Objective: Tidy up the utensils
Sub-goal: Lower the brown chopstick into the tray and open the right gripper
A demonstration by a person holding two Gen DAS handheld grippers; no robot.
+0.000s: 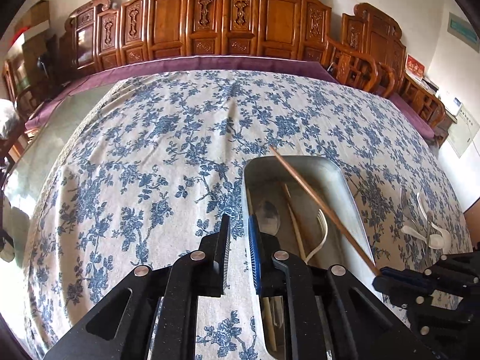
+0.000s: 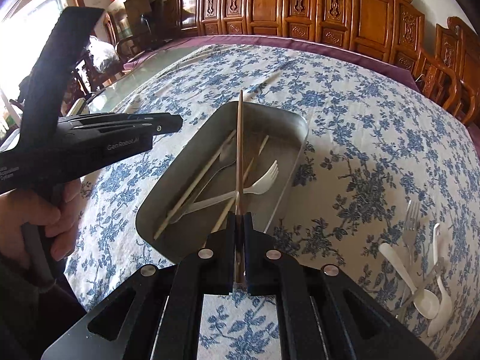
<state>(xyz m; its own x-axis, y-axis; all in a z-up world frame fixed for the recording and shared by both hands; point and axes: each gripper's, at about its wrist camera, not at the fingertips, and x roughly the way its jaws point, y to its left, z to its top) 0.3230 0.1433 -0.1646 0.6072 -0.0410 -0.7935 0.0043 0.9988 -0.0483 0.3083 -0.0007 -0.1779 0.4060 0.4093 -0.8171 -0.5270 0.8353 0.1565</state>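
A metal tray (image 2: 295, 162) (image 1: 348, 186) sits on the blue-flowered tablecloth. It holds pale chopsticks (image 2: 195, 186), a metal spoon (image 1: 268, 216) and a white plastic fork (image 2: 264, 181). My right gripper (image 2: 240, 219) is shut on a brown chopstick (image 2: 239, 138) and holds it above the tray, pointing away; it shows in the left wrist view (image 1: 318, 207) too, with the right gripper (image 1: 381, 276) at its near end. My left gripper (image 1: 238, 225) is open and empty, just left of the tray's left wall; it also shows in the right wrist view (image 2: 177, 123).
To the right of the tray lie a metal fork (image 2: 411, 222), white plastic spoons (image 2: 420, 297) and more cutlery (image 1: 426, 228) in a loose heap. Carved wooden chairs (image 1: 228, 18) line the table's far edge. A bare glass tabletop (image 2: 156, 69) shows at far left.
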